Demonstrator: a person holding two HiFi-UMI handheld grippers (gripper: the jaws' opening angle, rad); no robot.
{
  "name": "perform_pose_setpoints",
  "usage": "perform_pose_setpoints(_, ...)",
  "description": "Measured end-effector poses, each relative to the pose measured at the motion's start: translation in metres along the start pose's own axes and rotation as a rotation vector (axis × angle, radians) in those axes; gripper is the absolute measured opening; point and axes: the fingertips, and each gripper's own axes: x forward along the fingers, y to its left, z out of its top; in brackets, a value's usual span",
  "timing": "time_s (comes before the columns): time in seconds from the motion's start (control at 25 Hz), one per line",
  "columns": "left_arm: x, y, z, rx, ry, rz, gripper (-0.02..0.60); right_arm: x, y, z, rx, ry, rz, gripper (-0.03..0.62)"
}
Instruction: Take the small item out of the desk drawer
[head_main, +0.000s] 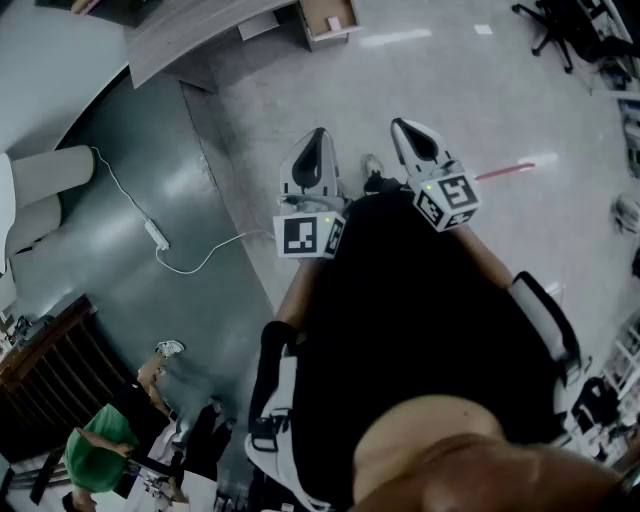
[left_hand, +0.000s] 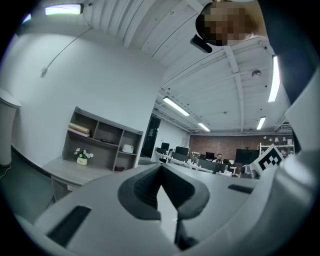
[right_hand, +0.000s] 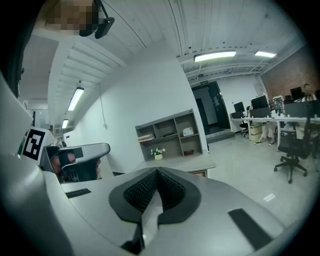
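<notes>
My two grippers are held up in front of a black shirt, well away from the desk. In the head view the left gripper (head_main: 318, 134) and the right gripper (head_main: 404, 125) both point out over the floor, each with its jaws pressed together and nothing between them. The left gripper view shows its own shut jaws (left_hand: 161, 168) aimed at a grey desk (left_hand: 70, 171) with a shelf unit (left_hand: 100, 140) on it. The right gripper (right_hand: 157, 170) looks at the same desk (right_hand: 182, 163). No drawer and no small item can be made out in any view.
A white cable with a power strip (head_main: 156, 236) lies on the dark floor at the left. A cardboard box (head_main: 328, 17) stands beside the desk's edge (head_main: 200, 35). An office chair (head_main: 560, 22) is at the far right, people (head_main: 100, 450) at the lower left.
</notes>
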Motion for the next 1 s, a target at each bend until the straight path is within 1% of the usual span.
perform_pose_setpoints(0.24, 0.003, -0.002, -0.001, -0.006, -0.001, 0.001, -0.009, -0.001, -0.003, 0.000, 0.004, 0.007, 0.000, -0.002)
perform_pose_setpoints(0.56, 0.007, -0.003, -0.001, -0.004, -0.002, 0.008, -0.009, 0.003, -0.003, 0.001, -0.005, 0.009, 0.023, -0.002)
perform_pose_setpoints(0.76, 0.016, -0.009, -0.004, 0.001, 0.004, 0.022, -0.009, 0.004, -0.016, 0.007, 0.028, -0.015, 0.030, -0.002)
perform_pose_setpoints(1.0, 0.033, -0.020, -0.007, 0.001, 0.009, 0.049, -0.009, 0.006, -0.036, 0.010, 0.025, -0.013, 0.057, -0.002)
